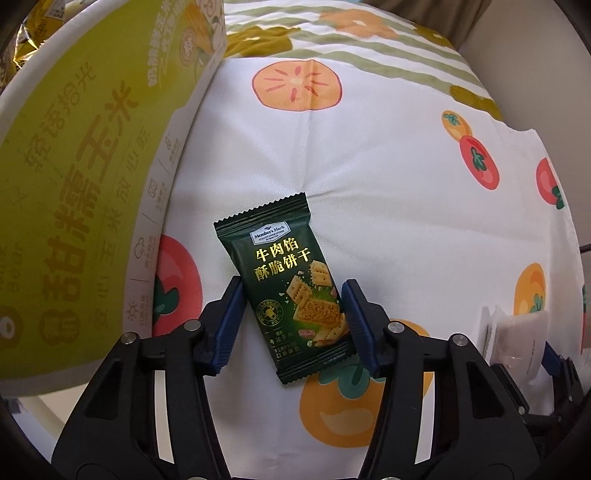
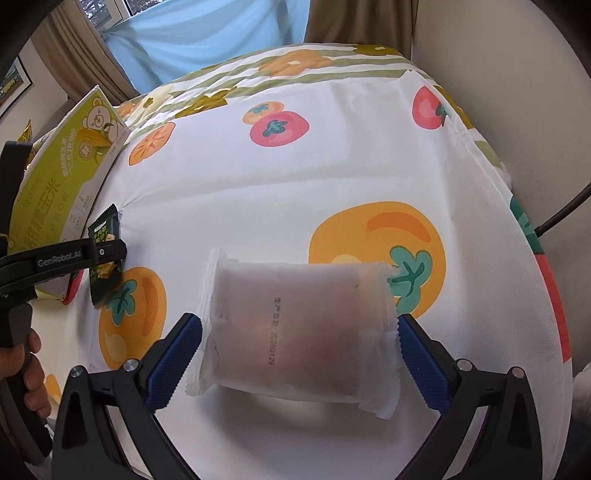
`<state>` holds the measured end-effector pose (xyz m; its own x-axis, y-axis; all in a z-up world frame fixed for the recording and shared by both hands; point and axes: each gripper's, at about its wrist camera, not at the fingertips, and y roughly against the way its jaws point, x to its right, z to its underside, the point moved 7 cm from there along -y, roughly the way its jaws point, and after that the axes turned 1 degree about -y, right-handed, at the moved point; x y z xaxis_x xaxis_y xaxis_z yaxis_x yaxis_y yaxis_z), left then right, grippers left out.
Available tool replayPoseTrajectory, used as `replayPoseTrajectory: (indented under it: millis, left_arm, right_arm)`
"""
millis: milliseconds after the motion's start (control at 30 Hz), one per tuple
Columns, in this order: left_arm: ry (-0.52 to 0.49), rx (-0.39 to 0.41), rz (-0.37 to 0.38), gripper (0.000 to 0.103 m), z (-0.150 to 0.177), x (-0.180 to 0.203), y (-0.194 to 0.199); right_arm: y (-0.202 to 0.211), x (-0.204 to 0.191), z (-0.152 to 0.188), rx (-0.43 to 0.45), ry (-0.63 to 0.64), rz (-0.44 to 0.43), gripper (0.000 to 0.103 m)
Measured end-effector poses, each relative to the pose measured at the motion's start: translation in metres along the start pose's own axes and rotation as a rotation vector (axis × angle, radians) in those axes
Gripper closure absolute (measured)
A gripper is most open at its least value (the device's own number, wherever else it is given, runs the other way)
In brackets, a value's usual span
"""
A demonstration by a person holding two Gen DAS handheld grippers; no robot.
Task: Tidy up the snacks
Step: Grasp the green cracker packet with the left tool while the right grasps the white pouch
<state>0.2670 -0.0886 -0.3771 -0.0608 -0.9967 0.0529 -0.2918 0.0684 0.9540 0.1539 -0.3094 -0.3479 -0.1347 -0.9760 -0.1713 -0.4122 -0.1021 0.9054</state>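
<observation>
Down low over the counter (image 1: pixel 406 192), the left gripper (image 1: pixel 291 325) points forward and slightly down, its two blue pads on either side of a dark green cracker packet (image 1: pixel 291 295). The jaws stand a little wider than the packet: the right pad looks to touch the packet's edge, while a thin gap shows at the left pad, so the packet lies flat on the fruit-print cloth (image 1: pixel 388 166) rather than being lifted. The packet sits tilted, its top corner leaning toward the yellow-green corn box (image 1: pixel 74 192), which rises just to its left with its near face angled over the cloth.

From the right wrist view, the right gripper (image 2: pixel 299 354) is held level with the counter and aimed forward, jaws spread wide. A frosted white pouch (image 2: pixel 295 328) with a brownish filling and a printed date code lies between the blue pads; the left pad is close to its crimped end without clearly pressing it, and the right pad sits just beside the other crimped edge. The pouch casts a soft shadow below itself on the cloth; whether it rests fully flat I cannot tell.

At the left edge of that view a bare hand (image 2: pixel 26 373) wraps the black handle of the left gripper, whose arm reaches across toward the green packet near the corn box. Curtains (image 2: pixel 207 33) hang beyond the counter's far edge.
</observation>
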Motion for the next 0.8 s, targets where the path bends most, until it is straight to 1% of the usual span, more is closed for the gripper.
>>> replayPoseTrajectory:
  millis: [33,67,133,400,433,467,500,533,567,633,800]
  left_arm:
    - [0.004,0.001,0.011,0.054,0.000,-0.001,0.001]
    - [0.012,0.003,0.036,0.055,0.000,-0.002,0.002]
    - [0.013,0.005,0.056,0.055,0.001,-0.002,0.003]
    - [-0.026,0.035,0.088,0.055,0.001,0.008,0.020]
    - [-0.033,0.044,0.092,0.055,0.000,0.009,0.024]
    - [-0.038,0.049,0.094,0.055,0.000,0.010,0.027]
    - [-0.044,0.055,0.094,0.055,0.000,0.011,0.030]
    - [-0.048,0.058,0.096,0.055,0.000,0.012,0.032]
    - [-0.049,0.061,0.101,0.055,0.001,0.012,0.036]
    - [-0.047,0.071,0.113,0.055,0.003,0.013,0.044]
    - [-0.058,0.123,0.142,0.056,0.001,0.016,0.077]
  right_arm:
    - [0.000,-0.001,0.000,-0.001,0.001,0.001,0.000]
    - [-0.001,-0.001,0.000,-0.002,0.001,0.002,0.000]
    - [-0.003,-0.002,0.001,-0.006,0.004,0.006,0.000]
    - [-0.008,-0.007,0.000,-0.027,0.042,0.030,0.000]
    - [-0.008,-0.008,0.000,-0.026,0.051,0.034,0.003]
    - [-0.007,-0.009,-0.001,-0.025,0.064,0.035,0.010]
    - [-0.006,-0.011,-0.002,-0.024,0.077,0.039,0.014]
    - [-0.005,-0.013,-0.002,-0.023,0.082,0.037,0.021]
    - [-0.004,-0.013,-0.003,-0.023,0.081,0.036,0.025]
    - [0.000,-0.013,-0.003,-0.019,0.079,0.034,0.030]
    - [0.016,-0.016,-0.003,-0.003,0.074,0.012,0.032]
